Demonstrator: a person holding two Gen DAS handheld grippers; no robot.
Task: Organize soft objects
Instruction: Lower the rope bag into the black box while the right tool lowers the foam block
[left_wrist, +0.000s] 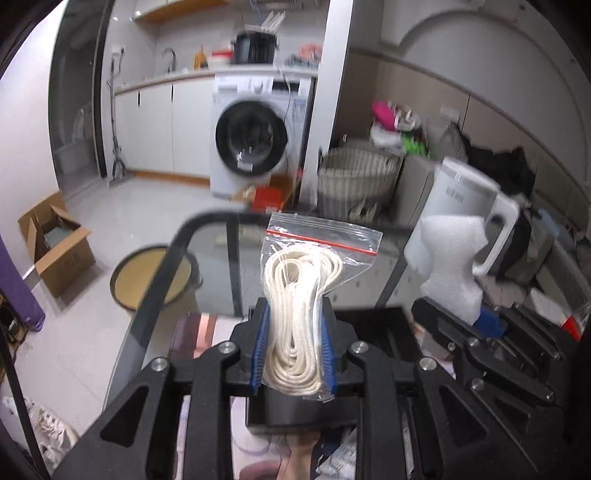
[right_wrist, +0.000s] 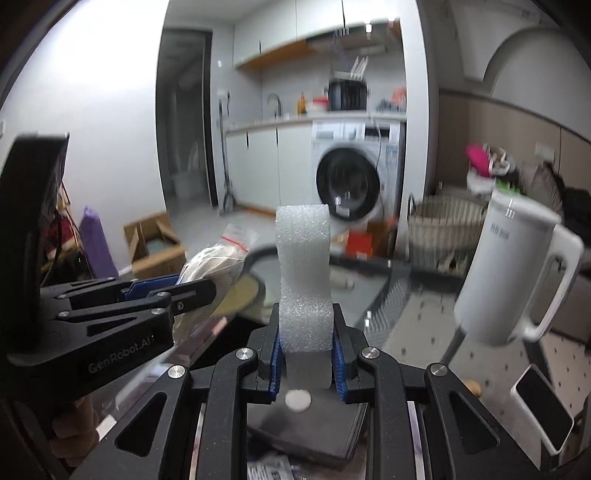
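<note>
In the left wrist view, the left gripper (left_wrist: 293, 347) occupies the lower centre of the frame. Its blue-padded fingers (left_wrist: 258, 350) are clamped on a clear zip-seal plastic bag holding a coil of white cord (left_wrist: 295, 302). The bag's long axis runs straight out along the fingers, toward the upper centre of the frame, with the red seal strip at the far end. The coil's lower loops sit between the pads; the upper part of the bag stands free above them.

In the right wrist view, the right gripper (right_wrist: 306, 354) sits at lower centre. Its jaws are closed on a white, wavy strip of packing foam (right_wrist: 303, 280). The strip's long axis also runs away from the fingers, up the middle of the frame, and its free end stands well clear of the pads.

The two grippers are side by side. In the right wrist view the left gripper and its bag appear at centre left; in the left wrist view the foam appears at centre right.

Beyond both held items lies a dark-rimmed glass tabletop (left_wrist: 218, 236). A white plastic jug with a side handle (right_wrist: 517, 273) appears at the right of the frame, just beyond the foam. Farther off, a pale woven basket (left_wrist: 358, 181) stands on the floor.

Judgement: both items are mid-carry, with no drop point visible. The basket looks the likeliest destination. It lies ahead and to the right, so the right gripper appears nearer.
</note>
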